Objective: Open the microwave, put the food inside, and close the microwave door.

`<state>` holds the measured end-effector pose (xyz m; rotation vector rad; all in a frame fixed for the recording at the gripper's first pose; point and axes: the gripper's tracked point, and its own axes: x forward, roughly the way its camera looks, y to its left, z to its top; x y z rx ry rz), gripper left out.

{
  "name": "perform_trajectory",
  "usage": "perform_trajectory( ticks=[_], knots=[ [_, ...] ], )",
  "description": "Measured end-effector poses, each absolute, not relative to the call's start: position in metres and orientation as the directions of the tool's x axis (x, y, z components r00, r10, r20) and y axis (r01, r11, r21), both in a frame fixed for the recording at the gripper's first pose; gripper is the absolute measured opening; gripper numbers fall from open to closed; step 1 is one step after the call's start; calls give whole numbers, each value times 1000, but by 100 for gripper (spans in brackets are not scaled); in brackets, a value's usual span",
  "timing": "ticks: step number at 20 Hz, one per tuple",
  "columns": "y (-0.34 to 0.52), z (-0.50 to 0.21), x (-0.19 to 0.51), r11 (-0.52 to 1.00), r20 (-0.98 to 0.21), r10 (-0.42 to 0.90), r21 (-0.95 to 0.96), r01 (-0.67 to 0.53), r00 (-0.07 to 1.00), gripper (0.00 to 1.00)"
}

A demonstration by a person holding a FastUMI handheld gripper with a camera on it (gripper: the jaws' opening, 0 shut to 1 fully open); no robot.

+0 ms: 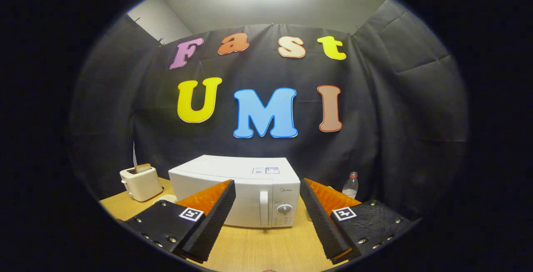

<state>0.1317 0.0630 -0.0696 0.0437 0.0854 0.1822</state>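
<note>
A white microwave stands on the wooden table just beyond my fingers, its door shut. The vertical door handle and a round dial face me between the fingers. My gripper hangs above the table in front of it, open wide, with nothing between the black ribbed fingers. A small white dish peeks out to the left of the microwave, partly hidden behind the left finger; what it holds I cannot tell.
A white toaster with a slice of bread in it sits to the left of the microwave. A clear plastic bottle with a red cap stands to the right, behind the right finger. Black cloth walls close in the back.
</note>
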Motion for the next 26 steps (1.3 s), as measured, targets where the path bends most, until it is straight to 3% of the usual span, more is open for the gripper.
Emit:
perform_trajectory(
  ticks=[16,20,21,23,25,26],
  knots=[
    [93,-188,244,976,-278,218,55,-211,936,97],
    [98,-212,259,976,-321,216,47,-212,922,90],
    [101,-214,261,974,-322,226,53,-221,919,80],
    [104,-220,265,973,-325,228,46,-225,918,76],
    [109,-227,267,969,-342,244,59,-239,907,63],
    [111,-232,267,968,-352,251,65,-244,902,63]
  ],
)
